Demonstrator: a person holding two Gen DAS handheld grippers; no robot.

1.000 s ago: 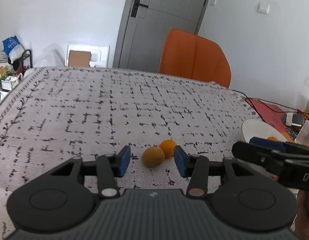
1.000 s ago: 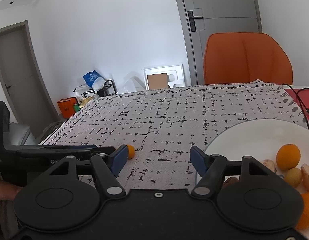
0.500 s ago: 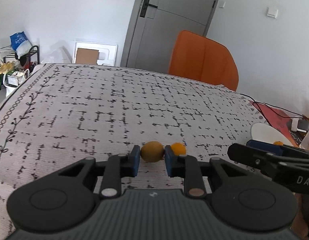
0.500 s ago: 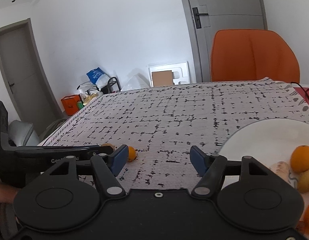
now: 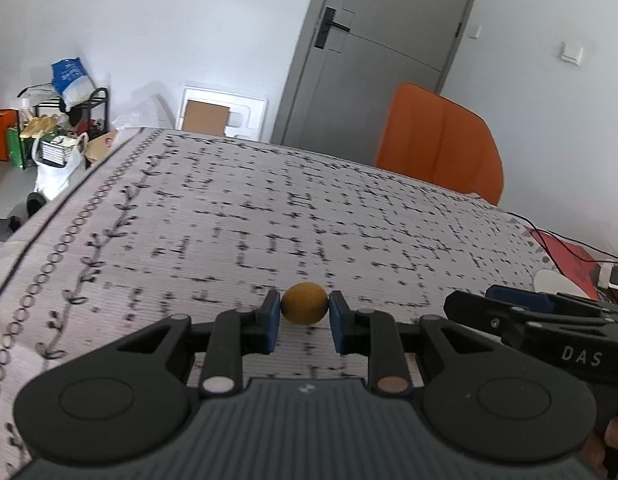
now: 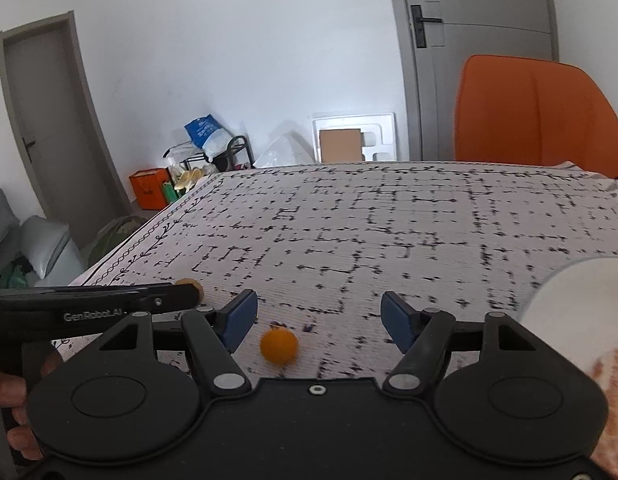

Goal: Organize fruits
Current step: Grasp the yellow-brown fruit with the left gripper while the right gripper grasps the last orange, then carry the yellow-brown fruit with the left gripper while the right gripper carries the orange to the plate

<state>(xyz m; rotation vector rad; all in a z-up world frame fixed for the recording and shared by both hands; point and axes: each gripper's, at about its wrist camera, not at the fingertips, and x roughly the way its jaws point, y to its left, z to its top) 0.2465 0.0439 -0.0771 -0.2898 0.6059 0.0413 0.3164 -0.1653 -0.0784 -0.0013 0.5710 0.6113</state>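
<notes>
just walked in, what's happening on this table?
A person is sorting fruit with two handheld grippers. The left gripper is shut on a brownish-yellow fruit above the patterned tablecloth. The right gripper is open, with a small orange lying between its fingers, not gripped. A white plate sits at the right.

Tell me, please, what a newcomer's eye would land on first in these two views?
First, the brownish-yellow fruit pinched between the blue pads of the left gripper, low in the middle of the left wrist view. Next, the small orange lying on the patterned tablecloth between the open jaws of the right gripper. Behind the table, the bright orange chair stands out against the grey door.
</notes>
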